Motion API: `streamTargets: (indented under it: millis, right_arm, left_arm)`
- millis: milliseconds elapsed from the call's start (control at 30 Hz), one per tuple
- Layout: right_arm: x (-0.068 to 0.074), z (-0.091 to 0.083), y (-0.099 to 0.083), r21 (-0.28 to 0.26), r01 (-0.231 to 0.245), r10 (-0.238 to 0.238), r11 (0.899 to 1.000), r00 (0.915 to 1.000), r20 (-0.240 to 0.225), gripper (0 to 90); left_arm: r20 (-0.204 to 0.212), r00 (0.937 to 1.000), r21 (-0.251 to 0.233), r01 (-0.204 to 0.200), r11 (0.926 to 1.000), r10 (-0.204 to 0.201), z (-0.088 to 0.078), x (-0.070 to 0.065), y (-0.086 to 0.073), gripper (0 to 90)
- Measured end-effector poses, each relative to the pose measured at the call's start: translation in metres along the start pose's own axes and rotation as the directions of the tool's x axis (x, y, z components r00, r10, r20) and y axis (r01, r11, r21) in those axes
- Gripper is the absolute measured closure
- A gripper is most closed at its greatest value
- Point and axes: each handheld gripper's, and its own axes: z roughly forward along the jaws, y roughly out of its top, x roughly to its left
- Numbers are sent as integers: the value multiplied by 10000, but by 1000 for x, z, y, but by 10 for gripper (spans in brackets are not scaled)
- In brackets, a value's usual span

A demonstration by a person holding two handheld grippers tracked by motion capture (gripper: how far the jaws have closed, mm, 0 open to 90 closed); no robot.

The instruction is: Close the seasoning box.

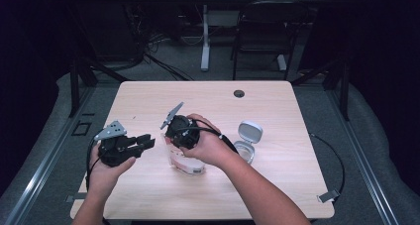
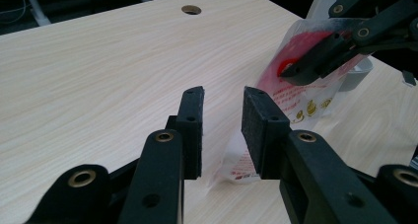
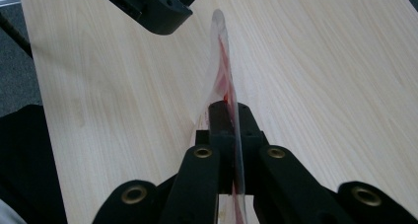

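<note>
A clear plastic packet with red print (image 2: pixel 300 93) stands up from the table, and my right gripper (image 3: pixel 231 116) is shut on its upper edge (image 3: pixel 223 61). In the high view the packet (image 1: pixel 184 161) hangs below the right gripper (image 1: pixel 179 132) near the table's middle. My left gripper (image 2: pixel 223 116) is open, its jaws a short gap apart, just left of the packet's lower corner and not touching it. In the high view the left gripper (image 1: pixel 146 141) points right toward the packet.
A small round clear container with its grey lid flipped up (image 1: pixel 248 137) sits right of the right hand. The light wood table (image 1: pixel 277 106) has a cable hole (image 1: pixel 239 93) at the back. A black chair (image 1: pixel 262 29) stands behind.
</note>
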Motion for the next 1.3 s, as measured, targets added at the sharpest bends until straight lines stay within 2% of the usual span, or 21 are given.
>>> streamTargets:
  millis: [200, 367, 533, 733, 833, 1067, 1300]
  right_arm:
    - [-5, -6, -8, -168, -183, 182, 9997, 9998, -67, 897]
    - [-10, -11, -15, -481, -494, 479, 9976, 9983, -335, 898]
    - [-13, -18, -21, -763, -783, 751, 9940, 9962, -443, 898]
    - [-12, -27, -25, -1245, -918, 859, 9880, 9950, -519, 898]
    - [-12, -32, -26, -1318, -836, 799, 9878, 9963, -331, 898]
    - [-8, -42, -25, -1612, -736, 697, 9842, 9971, -299, 899]
    - [-6, -49, -26, -1740, -676, 606, 9824, 9971, -452, 898]
  left_arm:
    - [5, 10000, 30, -3, 10000, 3, 1, 0, 0, 699]
    - [-30, 10000, 27, 10, 10000, -10, 1, 1, 0, 698]
    - [-11, 10000, 36, 15, 10000, -15, 2, 0, -1, 697]
    - [100, 9999, 79, -21, 10000, 20, 4, 0, -2, 682]
    - [306, 9995, 91, -53, 9999, 50, 6, 0, -2, 668]
    - [867, 9960, -69, -228, 9997, 234, 9, -2, -1, 601]
    - [1827, 9819, -81, -495, 9987, 502, 18, -6, -3, 535]
